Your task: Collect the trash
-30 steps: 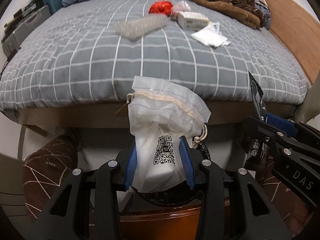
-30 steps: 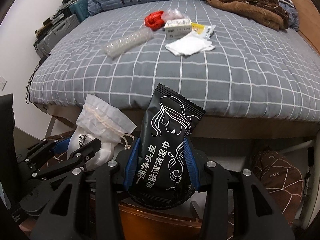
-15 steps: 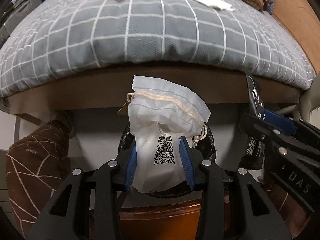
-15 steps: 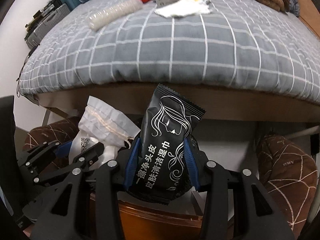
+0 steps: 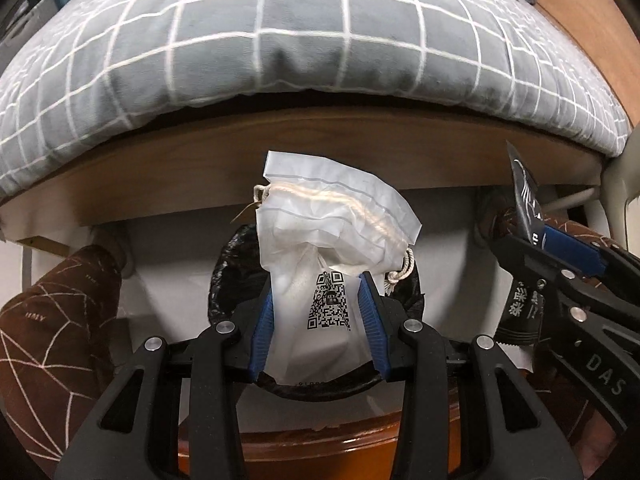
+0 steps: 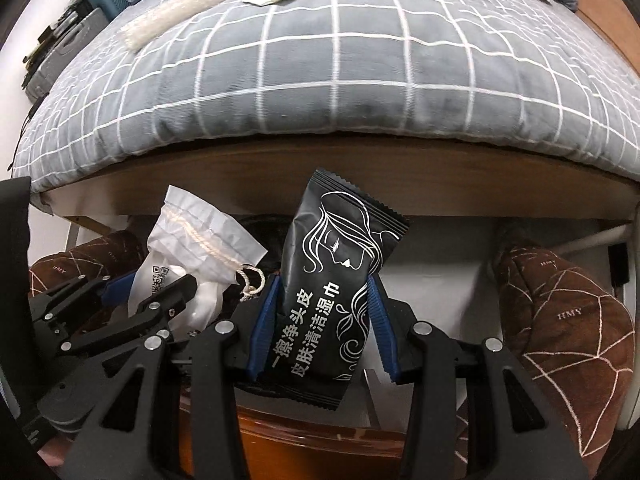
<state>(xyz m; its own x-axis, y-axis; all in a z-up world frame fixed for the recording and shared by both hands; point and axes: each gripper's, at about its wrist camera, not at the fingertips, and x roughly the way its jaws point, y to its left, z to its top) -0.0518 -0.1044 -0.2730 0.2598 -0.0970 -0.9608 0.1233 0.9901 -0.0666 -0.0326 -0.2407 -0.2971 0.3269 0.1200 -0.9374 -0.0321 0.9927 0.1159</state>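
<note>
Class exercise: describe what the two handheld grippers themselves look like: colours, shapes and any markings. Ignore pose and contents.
Both the left gripper and the right gripper are matte black linkage frames with silver round rivets. Their fingers carry ribbed blue pads. White letters "DAS" show on the right gripper's side. No cables or sleeves are visible.

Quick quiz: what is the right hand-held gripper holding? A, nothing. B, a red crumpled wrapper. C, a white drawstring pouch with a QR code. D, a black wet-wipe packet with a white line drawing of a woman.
D: the right hand-held gripper is clamped on the black wet-wipe packet; the white pouch sits in the left one.
</note>
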